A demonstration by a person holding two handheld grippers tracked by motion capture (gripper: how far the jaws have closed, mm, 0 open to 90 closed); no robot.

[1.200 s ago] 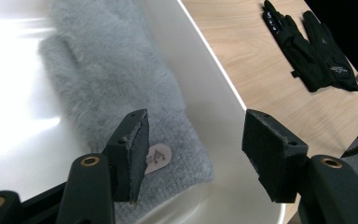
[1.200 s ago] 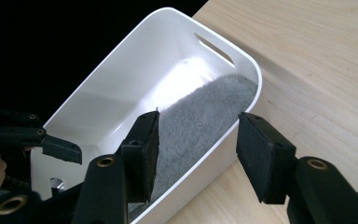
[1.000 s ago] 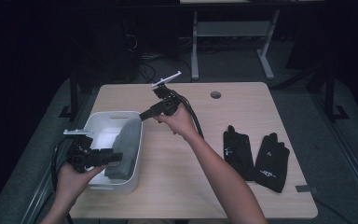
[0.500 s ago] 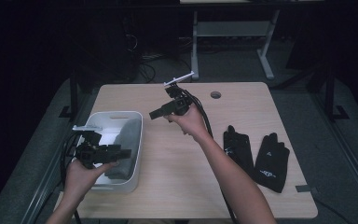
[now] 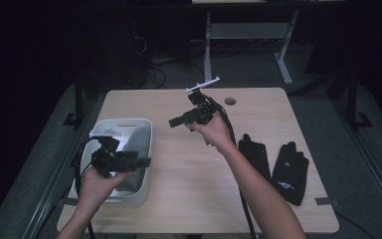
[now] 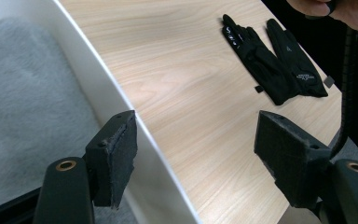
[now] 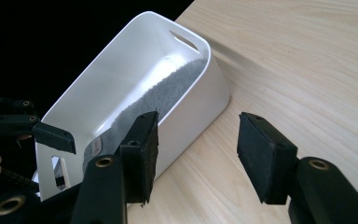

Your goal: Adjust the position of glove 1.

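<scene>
Near the table's (image 5: 179,199) left edge, a grey cloth (image 5: 134,144) is lying inside the white bin (image 5: 146,149); two black gloves (image 5: 273,164) are waiting by the right edge. The left gripper (image 5: 142,162), its jaws just opening, and the right gripper (image 5: 175,121) are both hovering wide and empty.

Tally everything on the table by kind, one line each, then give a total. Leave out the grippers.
White plastic bin: 1
Grey fleecy cloth, lying inside the bin: 1
Black gloves, one beside the other near the table's right edge: 2
Total: 4
</scene>
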